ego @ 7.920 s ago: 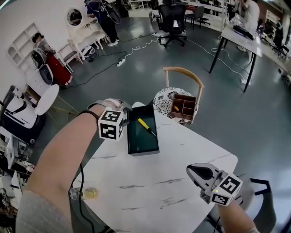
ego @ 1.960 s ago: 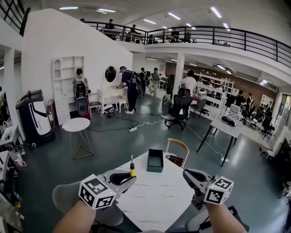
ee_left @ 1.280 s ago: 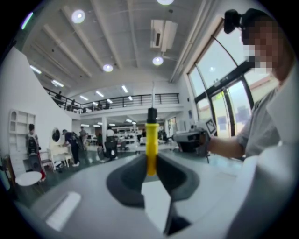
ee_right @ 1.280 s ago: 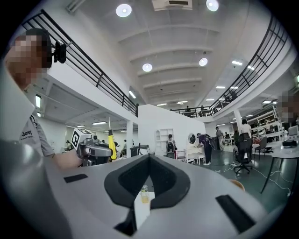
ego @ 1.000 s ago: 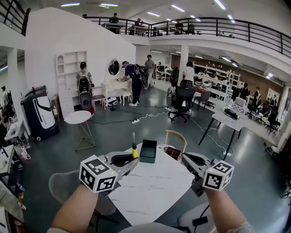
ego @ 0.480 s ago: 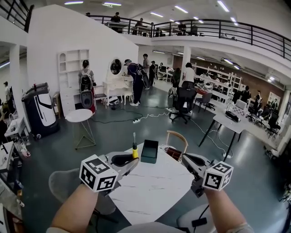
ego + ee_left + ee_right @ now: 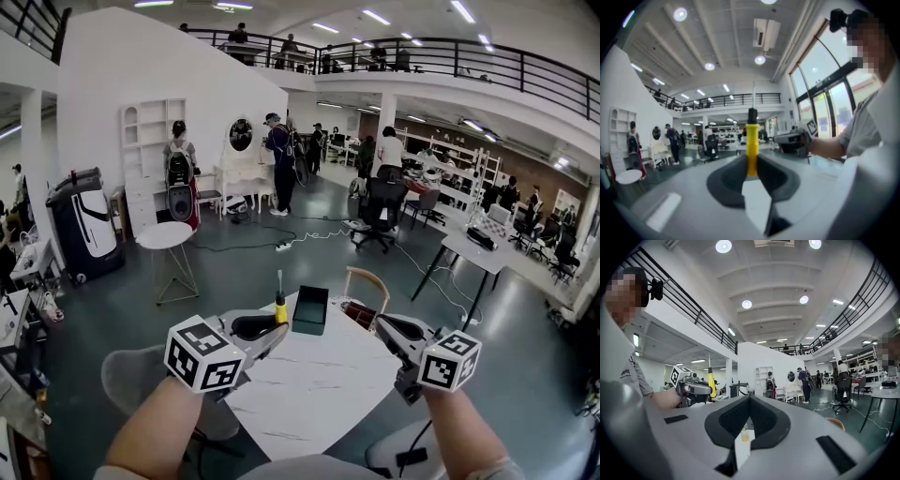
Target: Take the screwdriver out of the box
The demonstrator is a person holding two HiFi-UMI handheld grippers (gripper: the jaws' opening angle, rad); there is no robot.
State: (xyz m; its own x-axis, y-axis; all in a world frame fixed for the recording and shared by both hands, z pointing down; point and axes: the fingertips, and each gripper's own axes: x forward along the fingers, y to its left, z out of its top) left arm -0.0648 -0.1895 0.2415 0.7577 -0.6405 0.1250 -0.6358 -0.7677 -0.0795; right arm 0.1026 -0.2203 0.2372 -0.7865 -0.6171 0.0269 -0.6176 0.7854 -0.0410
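The left claw is clamped on the yellow handle of the screwdriver. The tool stands upright between the jaws, its metal shaft pointing up above the tips. To its right, at the same level, the right claw has its jaws together with nothing between them. Both hover over the near part of the white table. Just ahead of the left claw's tips, on the table's far end, sits the dark box, apart from the screwdriver. Beyond the right claw's tips, a wooden chair stands behind the table.
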